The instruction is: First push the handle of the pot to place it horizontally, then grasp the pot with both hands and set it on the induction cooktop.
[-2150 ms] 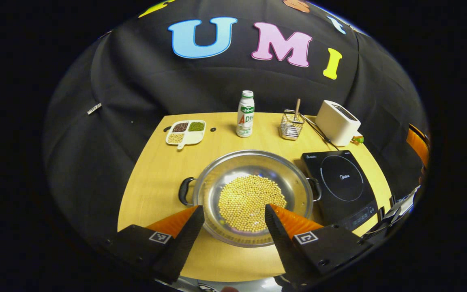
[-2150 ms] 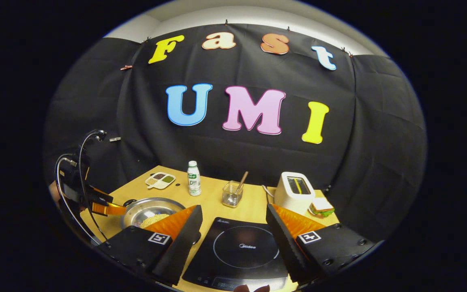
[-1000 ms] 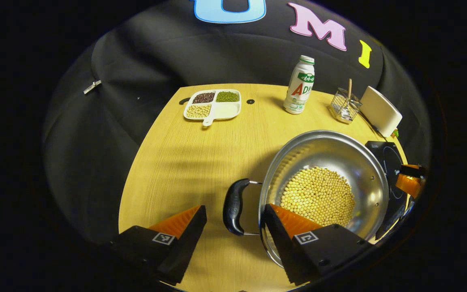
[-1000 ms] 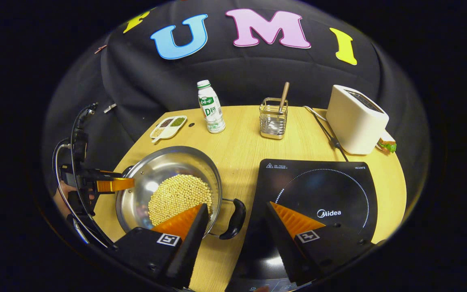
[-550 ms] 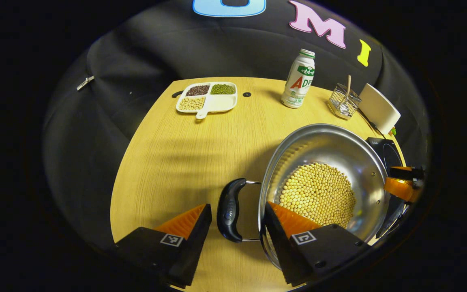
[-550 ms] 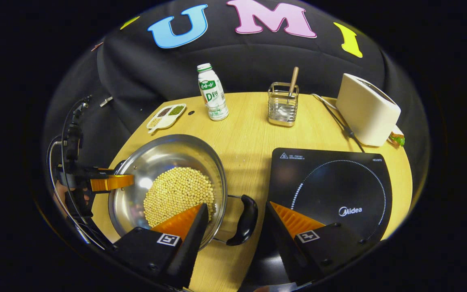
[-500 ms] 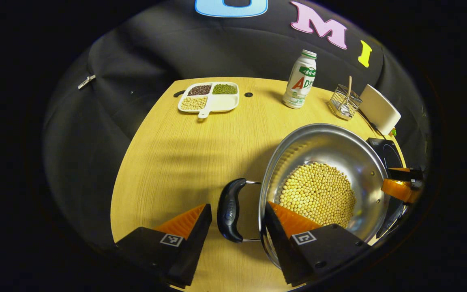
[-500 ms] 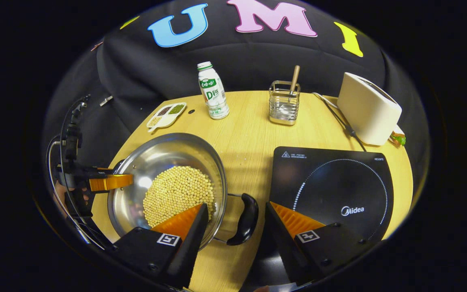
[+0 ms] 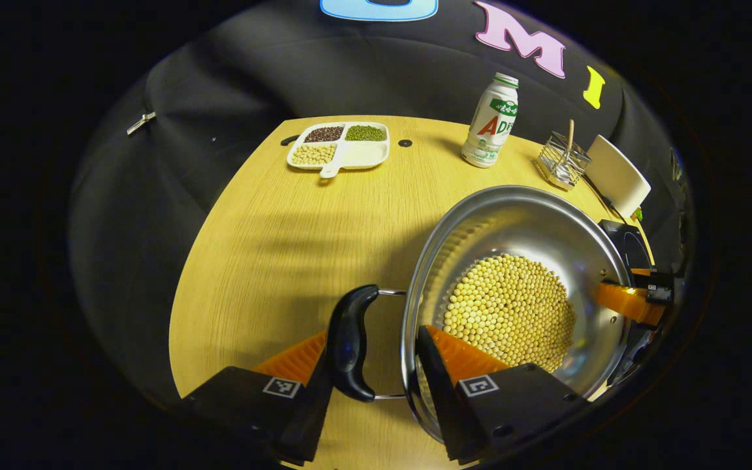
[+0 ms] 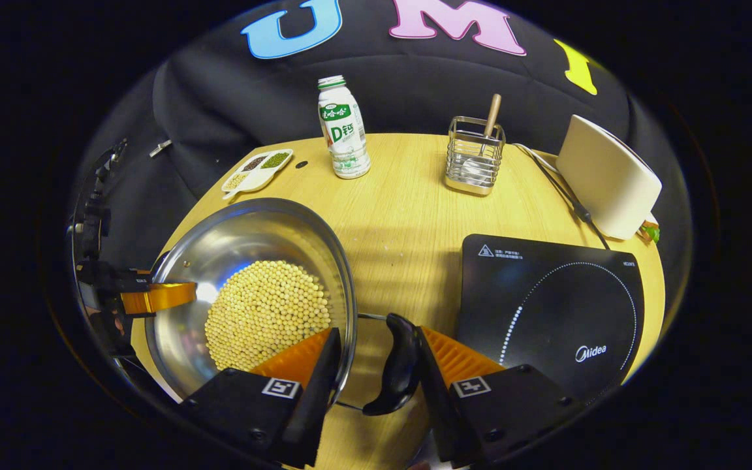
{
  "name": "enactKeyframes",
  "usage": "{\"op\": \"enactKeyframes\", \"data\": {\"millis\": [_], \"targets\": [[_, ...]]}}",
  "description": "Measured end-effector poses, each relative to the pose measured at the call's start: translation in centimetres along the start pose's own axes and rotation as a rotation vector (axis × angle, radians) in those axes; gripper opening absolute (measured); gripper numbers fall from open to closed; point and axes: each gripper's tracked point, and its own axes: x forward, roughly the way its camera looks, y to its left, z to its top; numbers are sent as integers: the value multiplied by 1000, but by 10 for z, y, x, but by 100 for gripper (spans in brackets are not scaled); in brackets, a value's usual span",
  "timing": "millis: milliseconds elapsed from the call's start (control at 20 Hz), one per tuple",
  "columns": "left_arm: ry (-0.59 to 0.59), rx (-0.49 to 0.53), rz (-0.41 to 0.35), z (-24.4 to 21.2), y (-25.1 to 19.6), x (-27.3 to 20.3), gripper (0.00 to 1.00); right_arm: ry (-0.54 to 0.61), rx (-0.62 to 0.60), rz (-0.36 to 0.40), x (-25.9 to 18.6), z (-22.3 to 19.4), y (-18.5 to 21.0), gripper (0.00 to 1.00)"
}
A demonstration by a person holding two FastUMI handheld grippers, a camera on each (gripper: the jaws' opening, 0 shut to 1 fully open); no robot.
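A steel pot [image 9: 513, 222] of yellow beans [image 9: 513, 307] stands on the wooden table [image 9: 284, 228], its two black handles pointing left and right. My left gripper [image 9: 373, 333] straddles the left handle [image 9: 348, 339]. One finger is against the handle and the other is inside the rim on the pot wall. In the right gripper view my right gripper [image 10: 377, 333] holds the right handle [image 10: 401, 362] of the pot [image 10: 252, 228] the same way. The black induction cooktop [image 10: 552, 300] lies just right of the pot. An orange finger of the left gripper [image 10: 157, 297] shows at the far rim.
At the back of the table stand a white drink bottle [image 10: 343, 130], a wire holder with a wooden stick [image 10: 477, 160] and a white toaster [image 10: 611, 176] with its cord. A divided dish of beans [image 9: 340, 140] sits at the back left.
Both grippers came down from above the table to the pot's two handles. In the last half second their fingers narrowed onto each handle and the adjoining rim.
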Motion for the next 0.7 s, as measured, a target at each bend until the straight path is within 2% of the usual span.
{"op": "enactKeyframes", "data": {"millis": [150,300,350,400,550,600,700], "targets": [[-7,-25,-8,-2,-1,-6,70,35,5,2,6,-1,-1,66],[-34,-67,-8,-9,-5,-21,59,53,-10,22,-2,-5,0,53],[-36,-80,-6,-13,-7,-23,58,45,-3,23,-9,-3,0,57],[-38,-94,-1,-16,-7,-30,57,47,2,26,-12,-5,2,54],[-46,-109,15,-21,-8,-56,57,53,-3,52,-31,0,6,53],[-48,-108,22,-21,-11,-66,57,50,-1,59,-39,2,5,50],[-55,-94,27,-15,-18,-80,60,55,9,66,-53,4,1,53]]}}
